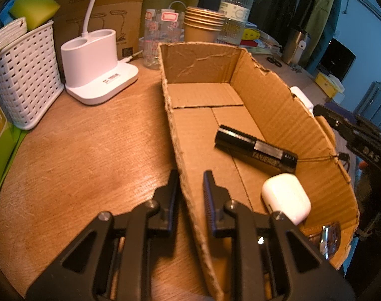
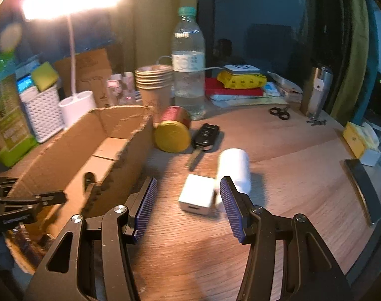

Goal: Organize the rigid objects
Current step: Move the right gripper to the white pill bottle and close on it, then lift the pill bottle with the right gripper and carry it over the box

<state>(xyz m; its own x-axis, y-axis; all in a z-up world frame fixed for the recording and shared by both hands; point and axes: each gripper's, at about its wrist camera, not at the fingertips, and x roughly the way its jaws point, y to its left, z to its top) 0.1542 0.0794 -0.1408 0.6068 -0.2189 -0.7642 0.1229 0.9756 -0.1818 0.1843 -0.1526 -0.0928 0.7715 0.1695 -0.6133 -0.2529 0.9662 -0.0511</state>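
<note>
My left gripper (image 1: 189,175) straddles the near left wall of an open cardboard box (image 1: 203,57) and is shut on it. Inside the box lie a black tube (image 1: 255,149), a white earbud case (image 1: 285,198) and a shiny metal item (image 1: 329,238) in the near corner. My right gripper (image 2: 188,180) stands open over the table to the right of the box (image 2: 72,148), nothing between its fingers. Just ahead of it sit a white charger cube (image 2: 198,197) and a white bottle (image 2: 234,168) on its side. Farther back lie a car key (image 2: 204,135) and a red can (image 2: 173,133).
Behind the box stand a white lamp base (image 1: 95,60), a white basket (image 1: 25,75), stacked paper cups (image 2: 154,85) and a water bottle (image 2: 189,67). Scissors (image 2: 279,113), a steel flask (image 2: 317,92) and a dark flat strip (image 2: 363,188) lie to the right.
</note>
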